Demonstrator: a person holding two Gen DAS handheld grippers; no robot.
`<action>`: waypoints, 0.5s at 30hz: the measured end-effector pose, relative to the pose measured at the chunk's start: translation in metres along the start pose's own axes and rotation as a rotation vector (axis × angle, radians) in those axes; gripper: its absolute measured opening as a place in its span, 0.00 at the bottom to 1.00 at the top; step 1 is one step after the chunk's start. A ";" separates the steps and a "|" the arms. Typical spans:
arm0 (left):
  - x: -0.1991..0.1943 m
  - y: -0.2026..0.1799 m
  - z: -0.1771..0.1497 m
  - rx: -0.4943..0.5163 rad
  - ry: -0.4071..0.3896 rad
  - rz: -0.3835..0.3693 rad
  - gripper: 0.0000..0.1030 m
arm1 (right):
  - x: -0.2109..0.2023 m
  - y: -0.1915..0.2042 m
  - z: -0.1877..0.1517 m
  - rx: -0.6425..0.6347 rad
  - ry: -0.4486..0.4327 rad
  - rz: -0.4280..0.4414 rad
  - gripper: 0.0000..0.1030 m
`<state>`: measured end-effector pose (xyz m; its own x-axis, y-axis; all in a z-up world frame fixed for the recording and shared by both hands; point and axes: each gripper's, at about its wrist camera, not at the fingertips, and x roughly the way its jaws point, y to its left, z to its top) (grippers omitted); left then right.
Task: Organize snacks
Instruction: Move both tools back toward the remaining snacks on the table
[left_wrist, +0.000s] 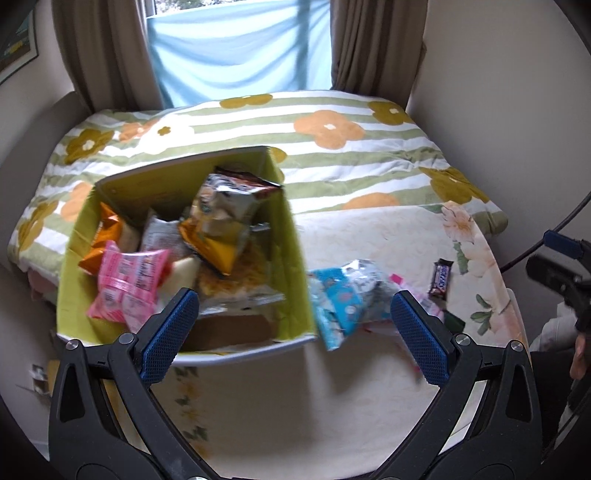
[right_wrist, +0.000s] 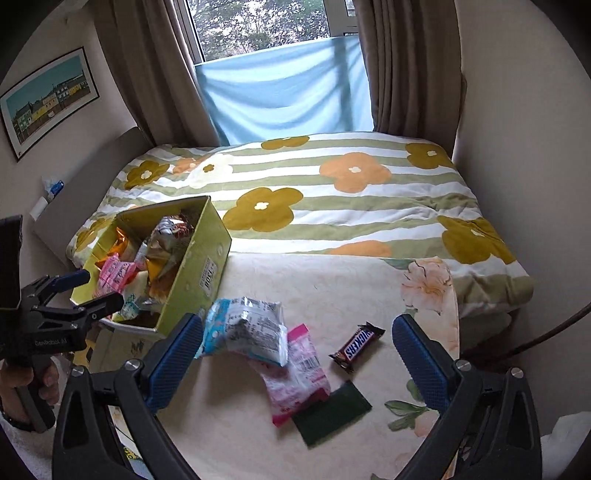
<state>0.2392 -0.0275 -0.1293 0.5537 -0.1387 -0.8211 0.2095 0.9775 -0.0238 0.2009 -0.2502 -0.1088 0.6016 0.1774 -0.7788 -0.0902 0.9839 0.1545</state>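
A yellow-green box (left_wrist: 295, 266) (right_wrist: 199, 266) full of snack packets sits at the table's left. Beside it on the table lie a blue-and-silver packet (left_wrist: 343, 295) (right_wrist: 247, 325), a pink packet (right_wrist: 299, 373), a Snickers bar (left_wrist: 440, 277) (right_wrist: 356, 345) and a dark green packet (right_wrist: 332, 413). My left gripper (left_wrist: 293, 328) is open and empty, above the box's near right corner; it also shows in the right wrist view (right_wrist: 94, 290). My right gripper (right_wrist: 297, 363) is open and empty above the loose packets.
The table (right_wrist: 369, 288) has a cream floral cloth. Behind it is a bed with a flowered striped quilt (right_wrist: 332, 199). Curtains and a window stand at the back. A framed picture (right_wrist: 48, 99) hangs on the left wall.
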 end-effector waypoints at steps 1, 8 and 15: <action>0.002 -0.009 -0.002 -0.006 0.004 0.001 1.00 | 0.001 -0.007 -0.005 -0.007 0.009 0.009 0.99; 0.019 -0.064 -0.012 -0.055 0.050 0.028 1.00 | 0.011 -0.043 -0.026 -0.044 0.063 0.071 0.99; 0.062 -0.109 -0.002 0.002 0.128 0.096 1.00 | 0.031 -0.060 -0.049 -0.080 0.110 0.117 0.99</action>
<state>0.2487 -0.1421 -0.1788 0.4637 -0.0232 -0.8857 0.1621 0.9850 0.0591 0.1868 -0.3030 -0.1721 0.4930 0.2876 -0.8211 -0.2199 0.9543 0.2022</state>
